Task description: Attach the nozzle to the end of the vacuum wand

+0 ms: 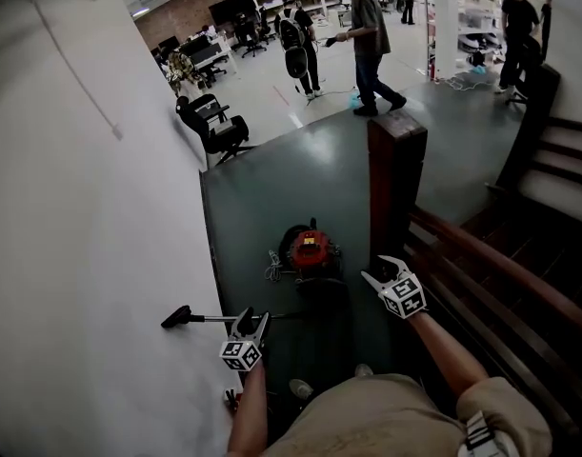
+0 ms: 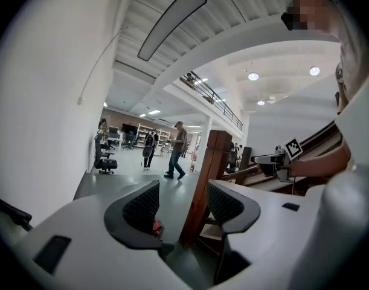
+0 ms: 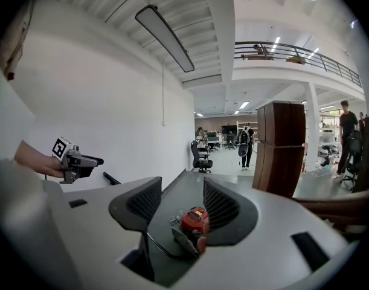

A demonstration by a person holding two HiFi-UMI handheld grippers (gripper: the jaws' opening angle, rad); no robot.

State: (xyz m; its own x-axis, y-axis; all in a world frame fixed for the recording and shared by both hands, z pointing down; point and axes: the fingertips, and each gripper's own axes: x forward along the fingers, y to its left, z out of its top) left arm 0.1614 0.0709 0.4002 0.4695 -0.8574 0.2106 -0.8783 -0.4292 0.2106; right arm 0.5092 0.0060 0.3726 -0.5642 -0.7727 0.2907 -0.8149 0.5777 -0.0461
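Head view: black nozzle (image 1: 176,317) tips grey wand (image 1: 219,319); left hand-held gripper (image 1: 254,318) and right hand-held gripper (image 1: 378,268) gape empty.

- The vacuum (image 1: 311,252) sits on the floor (image 1: 271,198).
- The post (image 1: 395,174) stands at its two o'clock.
- The wand (image 1: 210,319) lies at its eight o'clock, beside the wall (image 1: 81,208).

Bright ceiling lights (image 3: 166,36), dim foreground floor, fisheye-warped dark edges
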